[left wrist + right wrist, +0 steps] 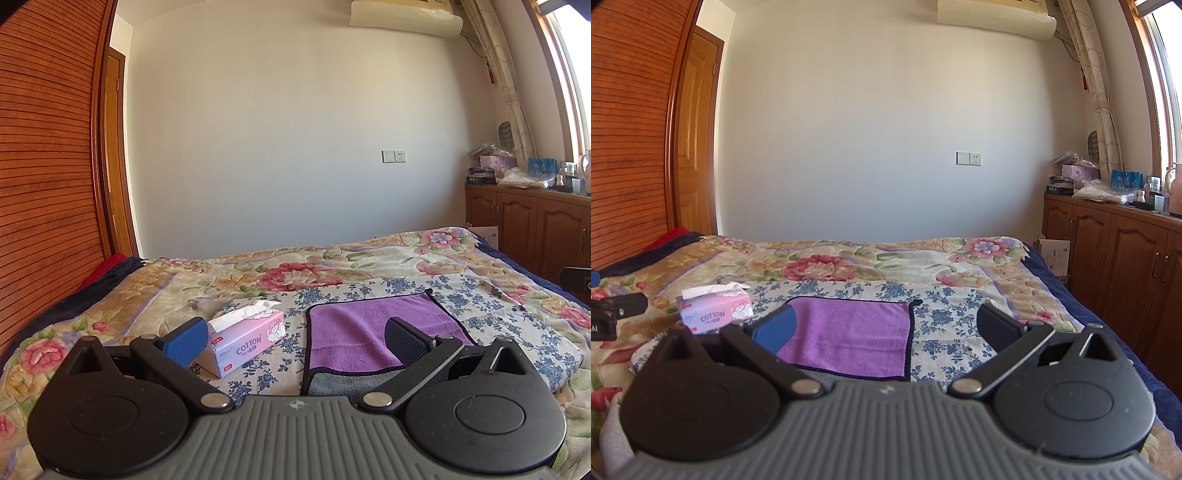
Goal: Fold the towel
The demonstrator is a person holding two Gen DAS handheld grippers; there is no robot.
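Note:
A purple towel (pixel 354 332) with a dark trim lies folded on a blue-flowered cloth on the bed; its grey underside (pixel 343 384) shows along the near edge. My left gripper (pixel 295 341) is open above the bed, its right finger over the towel, holding nothing. The towel also shows in the right wrist view (pixel 853 336). My right gripper (pixel 886 328) is open and empty above the towel's right part, its left blue finger (pixel 775 332) over the towel's left edge.
A pink tissue box (pixel 247 339) marked COTTON stands left of the towel, also in the right wrist view (pixel 714 310). The floral bedspread (pixel 295 273) covers the bed. A wooden wardrobe (pixel 44 166) stands left, wooden cabinets (pixel 1126 251) right. The other gripper (pixel 613 314) shows at left.

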